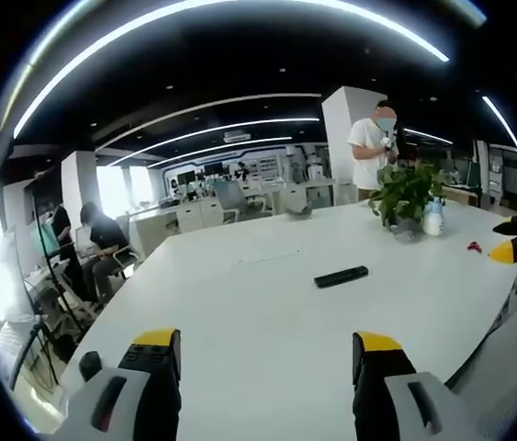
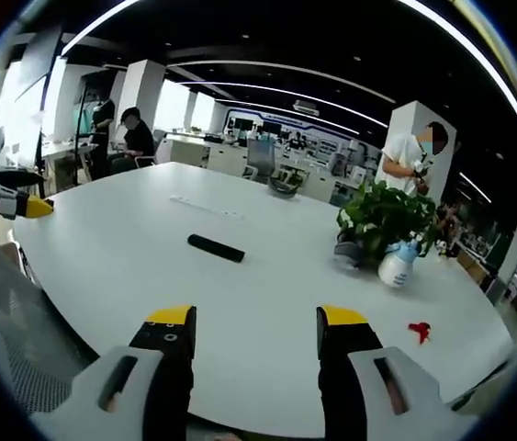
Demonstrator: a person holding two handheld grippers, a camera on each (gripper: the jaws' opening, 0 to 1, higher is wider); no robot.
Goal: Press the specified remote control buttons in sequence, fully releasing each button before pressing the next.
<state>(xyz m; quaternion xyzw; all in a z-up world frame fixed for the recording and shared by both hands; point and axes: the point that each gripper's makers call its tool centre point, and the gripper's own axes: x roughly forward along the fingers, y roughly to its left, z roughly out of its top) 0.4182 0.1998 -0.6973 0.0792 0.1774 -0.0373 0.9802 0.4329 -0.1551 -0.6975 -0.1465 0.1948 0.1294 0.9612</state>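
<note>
Left gripper view: the remote control (image 1: 341,277) is seen lying flat on the white surface (image 1: 267,322), well apart from the left hand-held gripper (image 1: 267,354), whose jaws are held wide with nothing between. The right hand-held gripper (image 2: 253,335) is likewise spread and empty, well short of the remote control (image 2: 216,248). No button is being touched, so the pressing sequence is judged not yet begun.

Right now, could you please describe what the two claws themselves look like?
Both match: the left claw and right claw each have two black jaws capped with yellow tips, mounted on light grey housings with dark slots. No cables or sleeves are visible.
</note>
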